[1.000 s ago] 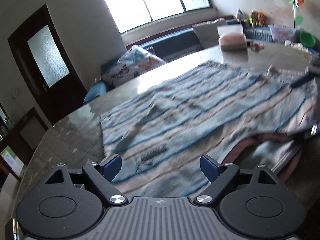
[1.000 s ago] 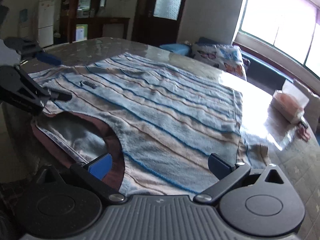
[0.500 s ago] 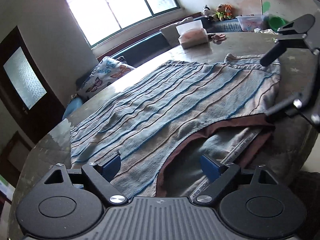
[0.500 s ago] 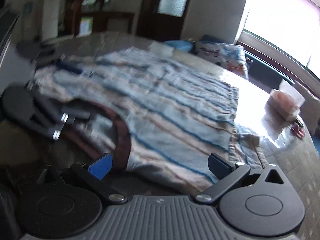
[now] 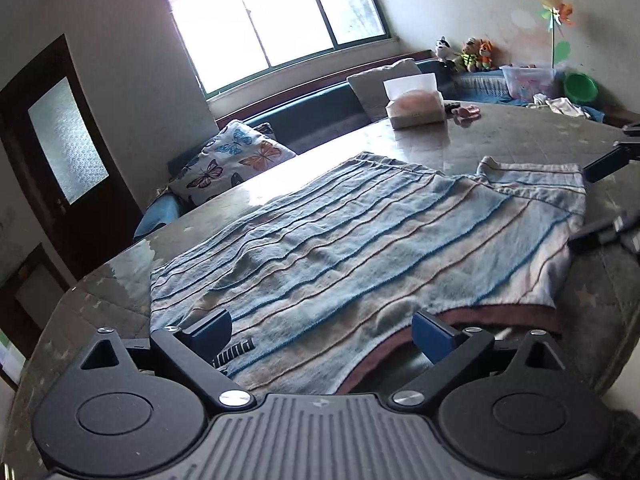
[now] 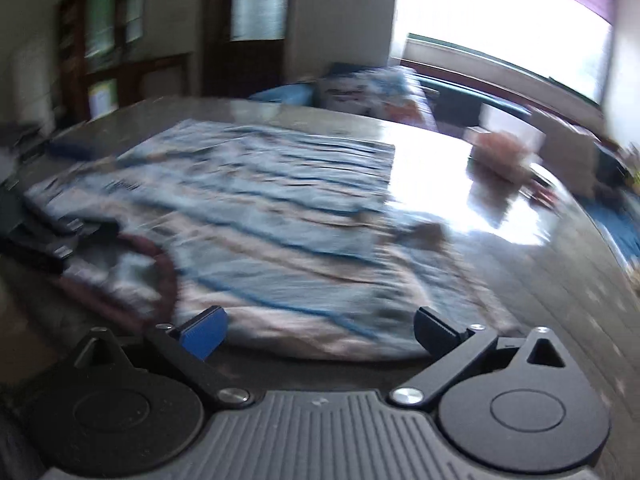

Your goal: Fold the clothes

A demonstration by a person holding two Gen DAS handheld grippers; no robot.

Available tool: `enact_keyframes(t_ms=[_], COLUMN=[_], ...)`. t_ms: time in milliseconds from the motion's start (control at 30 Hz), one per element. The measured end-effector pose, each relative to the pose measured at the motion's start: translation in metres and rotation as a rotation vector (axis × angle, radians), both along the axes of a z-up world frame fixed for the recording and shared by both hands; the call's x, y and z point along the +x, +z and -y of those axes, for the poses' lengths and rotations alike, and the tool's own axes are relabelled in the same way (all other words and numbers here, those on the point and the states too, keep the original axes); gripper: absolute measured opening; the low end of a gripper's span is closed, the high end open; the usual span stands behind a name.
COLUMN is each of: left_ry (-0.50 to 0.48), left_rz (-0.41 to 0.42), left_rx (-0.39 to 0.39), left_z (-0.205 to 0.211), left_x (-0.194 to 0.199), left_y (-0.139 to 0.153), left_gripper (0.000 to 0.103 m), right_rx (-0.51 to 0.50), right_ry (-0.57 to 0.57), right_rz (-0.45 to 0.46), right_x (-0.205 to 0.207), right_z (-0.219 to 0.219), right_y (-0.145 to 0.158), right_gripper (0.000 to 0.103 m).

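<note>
A blue and beige striped shirt (image 5: 360,248) with a brown collar (image 5: 472,318) lies spread flat on the round table (image 5: 520,136). My left gripper (image 5: 322,334) is open at the shirt's near edge, beside the collar, with nothing between its fingers. The right gripper's fingers (image 5: 604,166) show at the far right, by the shirt's sleeve. The right wrist view is blurred: the same shirt (image 6: 280,216) lies ahead, and my right gripper (image 6: 320,332) is open just over its near hem. The left gripper (image 6: 36,236) is a dark shape at the left edge there.
A tissue box (image 5: 414,104) and a small pink item (image 5: 466,110) sit on the far side of the table. Behind it runs a window bench with a butterfly cushion (image 5: 232,164), soft toys (image 5: 466,52) and a green basin (image 5: 580,86). A dark door (image 5: 60,152) stands at left.
Both grippers have swung around the shirt. The left one has shifted toward the shoulder left of the collar. The right one has moved from the collar toward the sleeve side and is still moving, blurred.
</note>
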State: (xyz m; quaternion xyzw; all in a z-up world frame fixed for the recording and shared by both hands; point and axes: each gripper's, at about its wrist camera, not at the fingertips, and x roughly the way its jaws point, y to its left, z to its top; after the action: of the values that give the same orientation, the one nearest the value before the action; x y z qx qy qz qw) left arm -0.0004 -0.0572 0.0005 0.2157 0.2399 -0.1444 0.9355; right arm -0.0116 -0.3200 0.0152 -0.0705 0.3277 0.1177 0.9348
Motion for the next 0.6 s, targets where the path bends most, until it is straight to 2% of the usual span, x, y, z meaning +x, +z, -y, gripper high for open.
enact_keyframes(t_ms=[167, 400, 467, 533, 567, 600], left_ry=[0.014, 0.064, 0.075, 0.081, 0.082, 0.082], left_rz=[-0.007, -0.036, -0.038, -0.037, -0.037, -0.037], left_rx=[-0.005, -0.029, -0.034, -0.035, -0.034, -0.032], left_z=[0.001, -0.003, -0.005, -0.006, -0.006, -0.006], left_x=[0.003, 0.01, 0.012, 0.012, 0.012, 0.012], left_y=[-0.001, 0.0, 0.001, 0.001, 0.001, 0.001], left_gripper=[0.101, 0.101, 0.101, 0.102, 0.102, 0.102], right_rx=[0.081, 0.1, 0.1, 0.058, 0.053, 0.061], right_ry=[-0.211, -0.348, -0.385, -0.39, -0.388, -0.384], right_rz=[-0.029, -0.027, -0.025, -0.011, -0.006, -0.006], right_x=[0.019, 0.035, 0.039, 0.039, 0.039, 0.038], right_z=[0.053, 0.081, 0.088, 0.081, 0.079, 0.079], right_y=[-0.007, -0.017, -0.02, -0.021, -0.021, -0.021], right_gripper=[0.087, 0.059, 0.05, 0.031, 0.026, 0.015])
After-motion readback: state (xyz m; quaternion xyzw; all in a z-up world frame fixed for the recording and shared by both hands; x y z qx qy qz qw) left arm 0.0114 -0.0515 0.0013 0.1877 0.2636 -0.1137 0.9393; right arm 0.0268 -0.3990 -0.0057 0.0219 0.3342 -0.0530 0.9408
